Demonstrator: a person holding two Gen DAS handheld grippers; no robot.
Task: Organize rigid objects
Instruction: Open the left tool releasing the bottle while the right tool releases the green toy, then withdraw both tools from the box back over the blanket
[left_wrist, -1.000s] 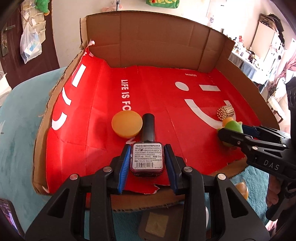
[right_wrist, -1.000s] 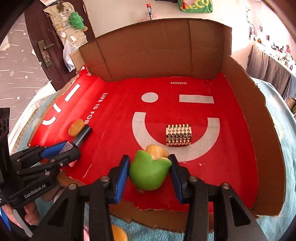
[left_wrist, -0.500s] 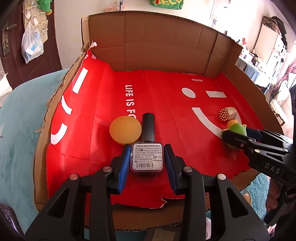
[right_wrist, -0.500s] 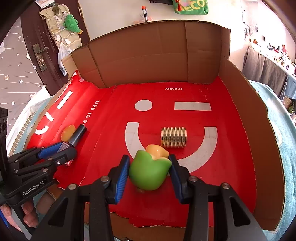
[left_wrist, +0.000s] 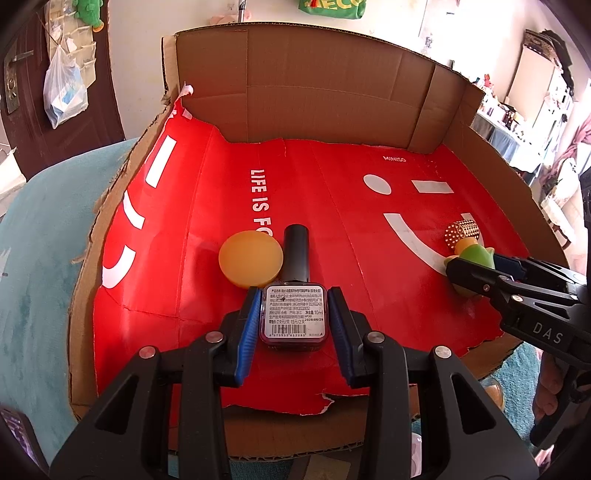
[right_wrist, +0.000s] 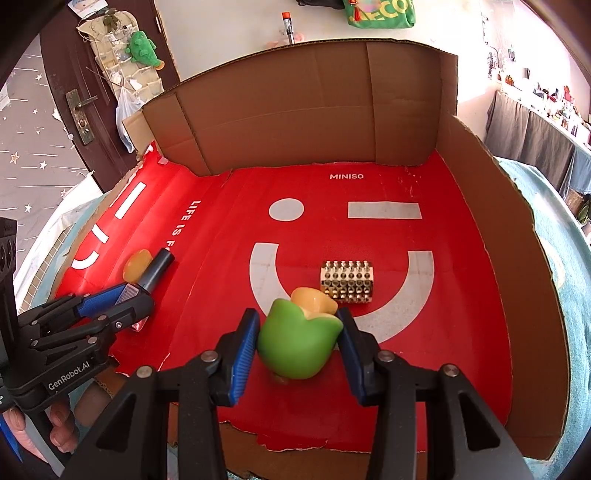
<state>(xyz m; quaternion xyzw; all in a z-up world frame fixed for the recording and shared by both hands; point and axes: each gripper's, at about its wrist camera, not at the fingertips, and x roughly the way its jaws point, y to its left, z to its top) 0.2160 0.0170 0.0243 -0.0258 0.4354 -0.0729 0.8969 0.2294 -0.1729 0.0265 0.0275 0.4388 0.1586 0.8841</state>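
The left gripper (left_wrist: 293, 317) clamps its ribbed blue pads on a square nail polish bottle (left_wrist: 294, 314), label up and black cap pointing up-frame, low in the centre of the left view. The cap touches a smooth orange disc (left_wrist: 250, 260). The right gripper (right_wrist: 297, 339) pinches a glossy green tulip-shaped toy (right_wrist: 295, 341) with a yellow core, at lower centre of its view; just above sits a studded gold roller (right_wrist: 347, 281). All lie in a cardboard tray (right_wrist: 295, 110) with a red printed floor. Compared with a second ago, the tray looks farther off, grips unchanged. The toy's underside is hidden.
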